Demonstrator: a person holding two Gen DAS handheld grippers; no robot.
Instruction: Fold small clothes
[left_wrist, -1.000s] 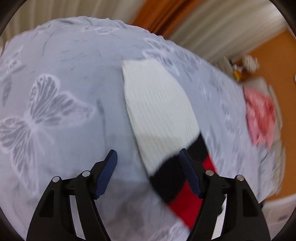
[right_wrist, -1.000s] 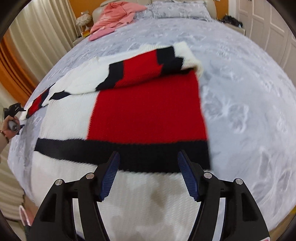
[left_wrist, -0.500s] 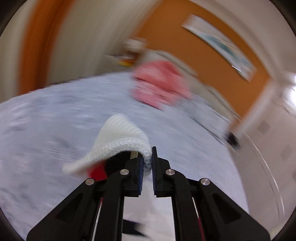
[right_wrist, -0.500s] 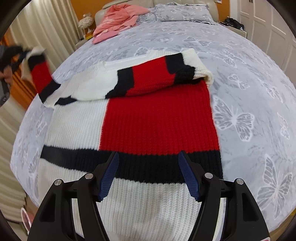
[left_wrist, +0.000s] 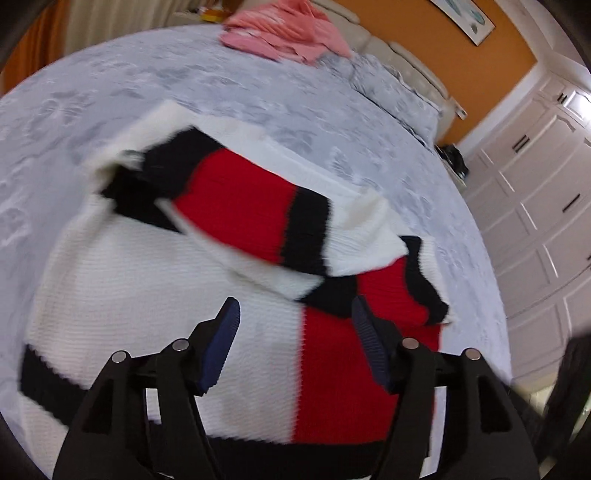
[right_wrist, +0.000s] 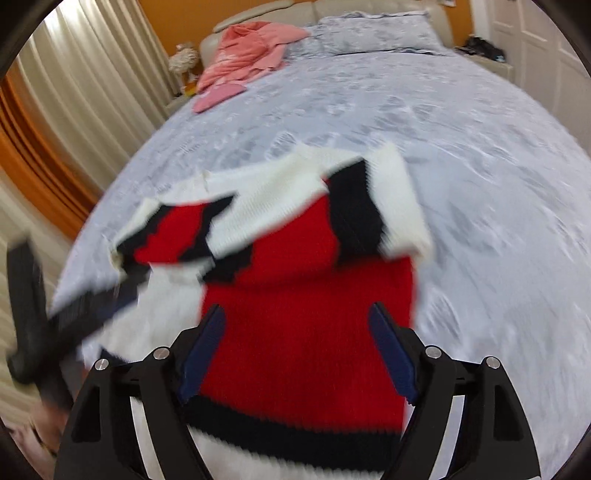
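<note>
Knitted in white, red and black, the sweater (left_wrist: 155, 295) lies flat on the bedspread (left_wrist: 110, 85), both sleeves folded across its chest. From the left wrist view, going left to right: a black band at the hem edge, the broad white body, the left sleeve (left_wrist: 251, 206) lying slantwise over it, then the red panel and the second sleeve's cuff (left_wrist: 428, 273) at the far right. The left gripper (left_wrist: 295, 321) hovers over the body, its jaws opening with nothing pinched between them. Only this view shows the white wardrobe (left_wrist: 535, 206) and a framed picture (left_wrist: 461, 14) on the orange wall.

The right wrist view shows instead the curtain (right_wrist: 85, 85) at far left, then the blurred black frame of the left gripper (right_wrist: 55, 314) over the sweater's left edge. Further right, the right gripper (right_wrist: 297, 321) hangs above the red panel (right_wrist: 295, 332), jaws opening, empty. Both views catch the pink clothes (right_wrist: 243, 62) near the pillow (right_wrist: 373, 33), well apart from the sweater.
</note>
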